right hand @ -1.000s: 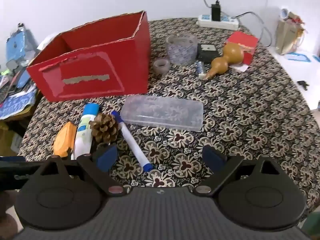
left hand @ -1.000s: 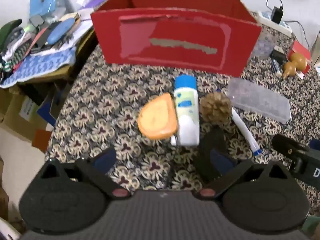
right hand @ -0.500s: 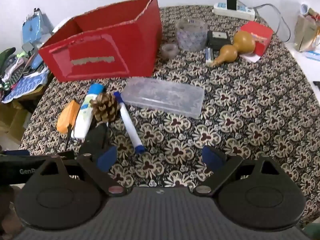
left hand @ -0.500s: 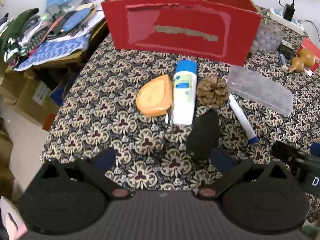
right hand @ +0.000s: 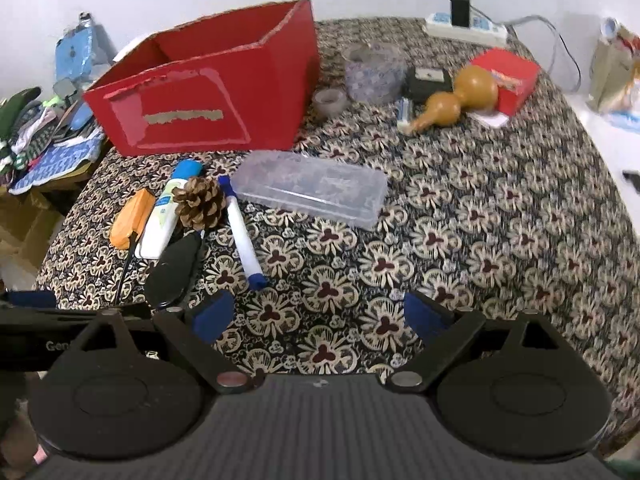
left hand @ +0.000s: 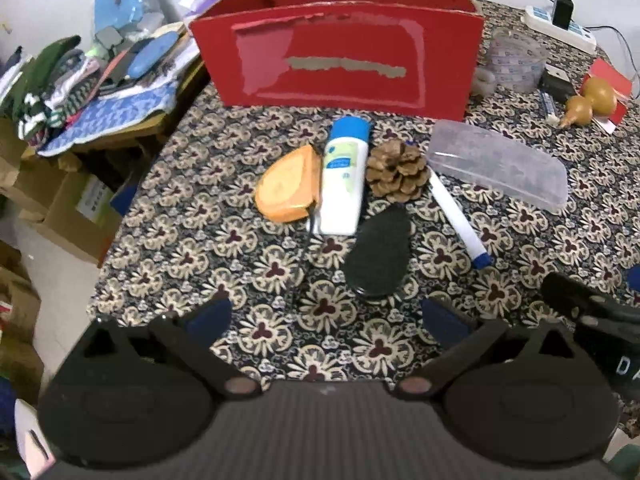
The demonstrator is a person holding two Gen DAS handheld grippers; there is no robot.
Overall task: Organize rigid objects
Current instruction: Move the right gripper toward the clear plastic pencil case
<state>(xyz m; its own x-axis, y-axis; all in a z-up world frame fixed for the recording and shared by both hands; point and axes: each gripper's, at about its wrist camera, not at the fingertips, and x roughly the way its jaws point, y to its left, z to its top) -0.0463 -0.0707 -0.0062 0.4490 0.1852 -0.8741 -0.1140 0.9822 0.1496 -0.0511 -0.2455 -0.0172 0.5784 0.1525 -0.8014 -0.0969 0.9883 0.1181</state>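
A red cardboard box (left hand: 340,64) stands open at the far side of the patterned table; it also shows in the right wrist view (right hand: 208,108). In front of it lie an orange case (left hand: 288,190), a white bottle with a blue cap (left hand: 344,176), a pine cone (left hand: 396,170), a black oval brush (left hand: 380,256), a white marker (left hand: 456,216) and a clear plastic case (left hand: 500,168). My left gripper (left hand: 326,314) is open and empty, near the brush. My right gripper (right hand: 318,314) is open and empty, right of the marker (right hand: 242,232).
A gourd (right hand: 460,100), a red packet (right hand: 508,76), a clear tub (right hand: 374,72), a tape roll (right hand: 330,102) and a power strip (right hand: 464,28) sit at the back right. A cluttered side table (left hand: 100,80) and cardboard boxes (left hand: 72,208) stand left of the table edge.
Both grippers have pulled back and up from the table. The black brush, earlier hidden behind the left gripper's finger, now lies in full view on the cloth.
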